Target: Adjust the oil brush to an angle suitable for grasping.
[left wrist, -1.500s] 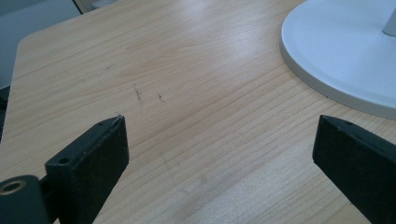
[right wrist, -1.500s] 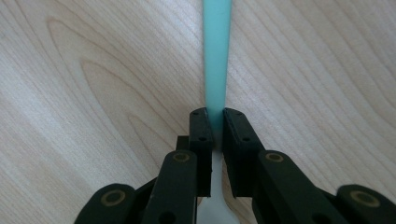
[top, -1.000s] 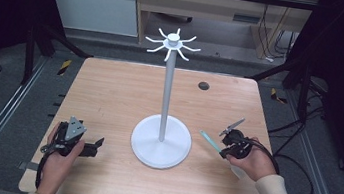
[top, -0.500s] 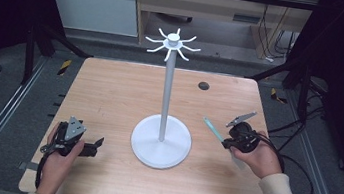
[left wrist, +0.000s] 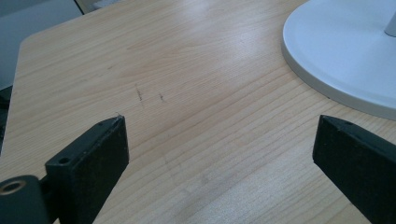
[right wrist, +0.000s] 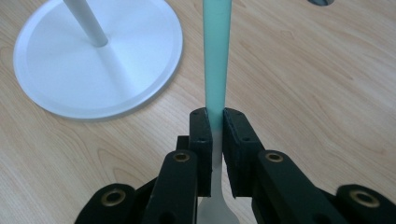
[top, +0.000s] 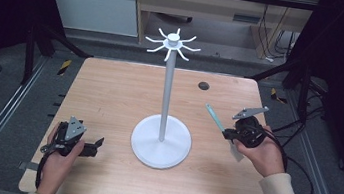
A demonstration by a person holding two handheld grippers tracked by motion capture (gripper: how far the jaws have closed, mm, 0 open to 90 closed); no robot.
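Nearest the person, at the bench's (top: 110,94) front left, the left hand (top: 56,165) rests on the wood with the left tool (top: 94,147) lying low beside it; in the left gripper view its two black jaws stand wide apart with bare wood grain between them and nothing in their grasp, and the edge of the white round base (left wrist: 345,60) curves in at the upper right. Across the bench at the front right, the right hand (top: 263,154) holds the right tool (top: 228,133) raised off the surface, a grey three-cornered plate on top of it. Its jaws are closed tight on a slim mint-green utensil (right wrist: 217,60) (a spatula or spoon, the kind is hard to tell), gripped about midway along its length. The utensil's long axis runs straight out along the jaws: the green end points away from the hand, in the high view slanting up and to the left toward the stand's (top: 165,96) pole, while a pale whitish end sticks out behind the jaws toward the wrist. The stand sits near the middle of the bench, its base just left of the utensil's tip, its thin pole upright and crowned by a ring of curved hooks. Farther back, a small dark round spot (top: 203,85) marks the bench near its far edge.
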